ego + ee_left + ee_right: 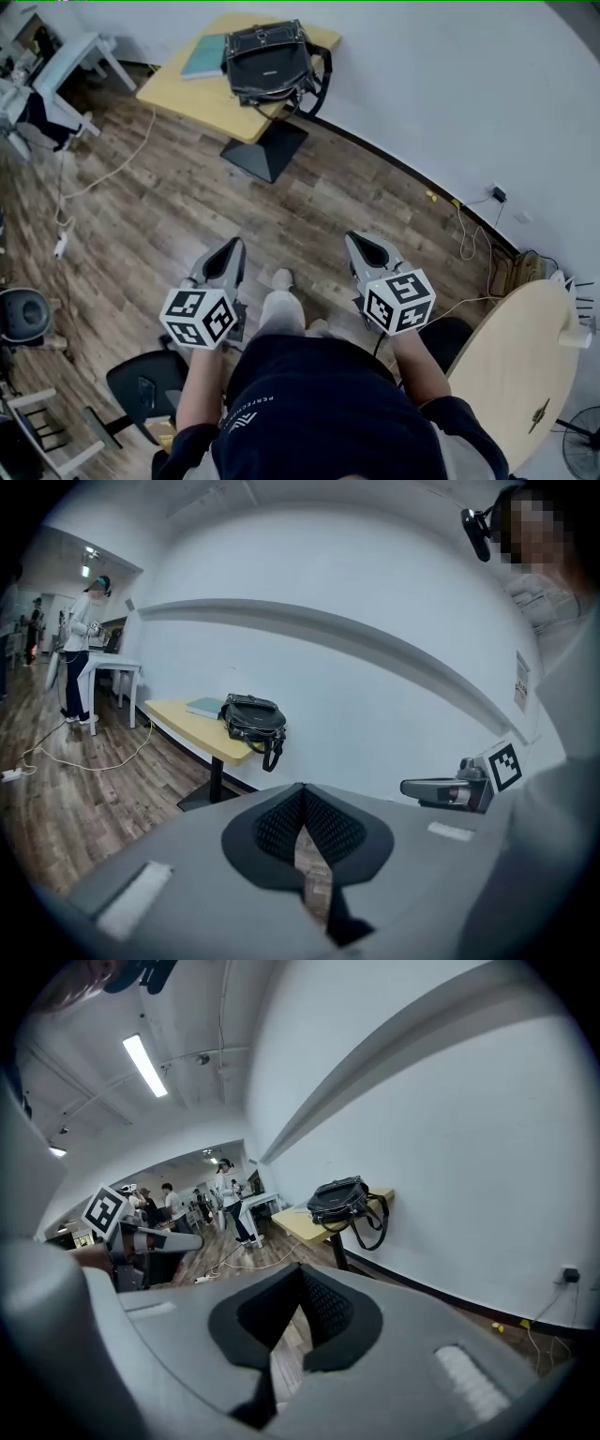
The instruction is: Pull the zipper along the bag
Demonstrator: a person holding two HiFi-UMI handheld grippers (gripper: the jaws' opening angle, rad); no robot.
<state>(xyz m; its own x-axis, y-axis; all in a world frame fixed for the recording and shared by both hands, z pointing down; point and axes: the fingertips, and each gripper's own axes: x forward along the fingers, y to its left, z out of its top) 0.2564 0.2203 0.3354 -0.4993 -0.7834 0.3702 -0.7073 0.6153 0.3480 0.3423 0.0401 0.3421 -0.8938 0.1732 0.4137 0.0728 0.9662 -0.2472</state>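
A black bag (269, 61) with a dangling strap lies on a yellow table (192, 96) by the white wall, far ahead of me. The left gripper view shows the bag (251, 719) small in the distance, and so does the right gripper view, bag (342, 1202). I hold both grippers close to my body, above the wooden floor and well short of the table. My left gripper (229, 249) is shut with nothing in it, its tips meeting (303, 791). My right gripper (362, 244) is shut and empty too (300, 1274).
A teal book (204, 54) lies beside the bag. A white cable (103, 178) trails over the floor at left. A black chair (141, 384) stands near my left side, a round wooden table (520, 366) at right. A person (80, 649) stands by a white desk.
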